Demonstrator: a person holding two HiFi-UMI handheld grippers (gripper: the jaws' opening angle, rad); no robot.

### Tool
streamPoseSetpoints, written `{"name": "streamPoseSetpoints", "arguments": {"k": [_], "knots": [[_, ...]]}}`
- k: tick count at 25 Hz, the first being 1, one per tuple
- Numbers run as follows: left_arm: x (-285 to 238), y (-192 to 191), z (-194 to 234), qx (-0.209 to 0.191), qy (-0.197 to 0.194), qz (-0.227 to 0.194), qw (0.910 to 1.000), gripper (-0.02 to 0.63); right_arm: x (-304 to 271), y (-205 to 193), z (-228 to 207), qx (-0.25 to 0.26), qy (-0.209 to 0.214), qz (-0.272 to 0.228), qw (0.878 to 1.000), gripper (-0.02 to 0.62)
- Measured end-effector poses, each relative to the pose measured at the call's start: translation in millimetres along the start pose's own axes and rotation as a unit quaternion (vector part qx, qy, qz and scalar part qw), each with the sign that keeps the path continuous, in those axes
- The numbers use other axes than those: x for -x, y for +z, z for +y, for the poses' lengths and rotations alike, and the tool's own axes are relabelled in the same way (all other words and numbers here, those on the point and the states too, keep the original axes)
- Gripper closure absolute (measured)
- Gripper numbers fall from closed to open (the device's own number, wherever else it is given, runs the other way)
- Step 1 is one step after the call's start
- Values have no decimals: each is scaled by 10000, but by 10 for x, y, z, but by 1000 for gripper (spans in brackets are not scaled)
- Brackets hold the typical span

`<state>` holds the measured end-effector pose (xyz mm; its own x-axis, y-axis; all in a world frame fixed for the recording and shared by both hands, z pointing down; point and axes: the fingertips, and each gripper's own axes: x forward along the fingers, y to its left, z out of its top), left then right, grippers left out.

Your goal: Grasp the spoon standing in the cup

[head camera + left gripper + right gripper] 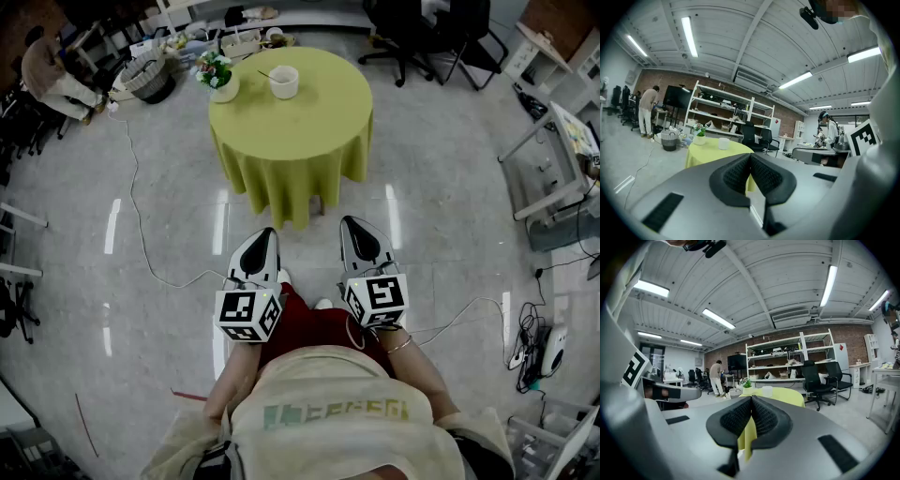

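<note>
A white cup [284,82] stands on the round table [309,122] with a yellow-green cloth; a thin spoon handle [265,74] sticks out of it to the left. The cup [723,143] also shows small and far in the left gripper view, and as a pale cup [767,391] in the right gripper view. Both grippers are held side by side close to my body, well short of the table. My left gripper [265,234] is shut with nothing in it. So is my right gripper [353,223], also empty.
A white pot with flowers [218,80] stands at the table's left edge. A wicker basket [148,77] and a cable [141,225] lie on the floor at left. Office chairs [422,37] stand behind the table, a desk frame [553,169] at right. A person [52,80] crouches far left.
</note>
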<state>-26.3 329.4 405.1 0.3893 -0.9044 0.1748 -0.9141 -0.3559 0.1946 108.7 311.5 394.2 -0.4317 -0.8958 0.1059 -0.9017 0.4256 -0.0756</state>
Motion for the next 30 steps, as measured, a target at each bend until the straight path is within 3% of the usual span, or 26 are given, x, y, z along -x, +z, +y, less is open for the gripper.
{"name": "streamPoseSetpoints", "arguments": {"k": [16,30], "knots": [[-110,122,48,176,119,-131,9997,581,-59,-26,-166,-71,-5,283,9996,558],[-906,375,634,261,242,-147,9993,581,-933,59,-435,-55,-118,436,9990,558]]}}
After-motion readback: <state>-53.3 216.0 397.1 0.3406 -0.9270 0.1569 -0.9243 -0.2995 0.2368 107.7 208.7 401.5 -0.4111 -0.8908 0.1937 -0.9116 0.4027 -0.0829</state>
